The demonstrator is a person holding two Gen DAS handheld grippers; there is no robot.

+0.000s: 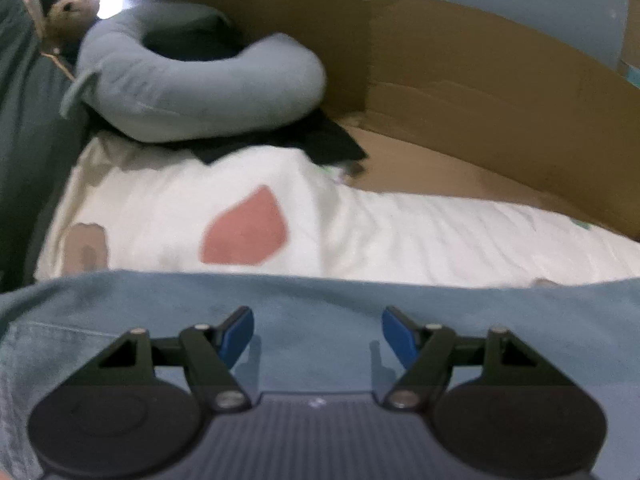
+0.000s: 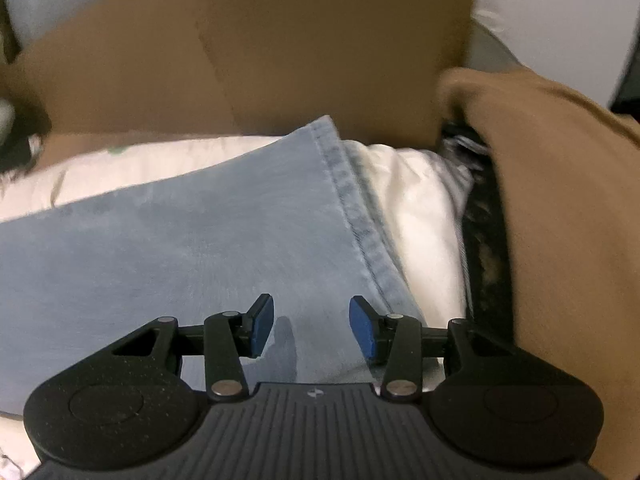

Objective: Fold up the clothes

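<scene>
Light blue jeans (image 1: 320,304) lie flat across a white bedsheet (image 1: 440,232). In the right wrist view the jeans (image 2: 200,248) end in a stitched hem (image 2: 352,216) running toward the far side. My left gripper (image 1: 318,334) is open and empty, just above the denim, with a pocket seam (image 1: 48,326) at its left. My right gripper (image 2: 312,330) is open and empty above the jeans near the hem edge. Both views are motion-blurred.
A grey curved pillow (image 1: 192,88) and a black garment (image 1: 312,140) lie at the far left. Brown cardboard (image 1: 480,100) stands behind the bed, also in the right wrist view (image 2: 280,52). A tan garment (image 2: 560,208) is piled on the right. A plush toy (image 1: 68,4) sits far left.
</scene>
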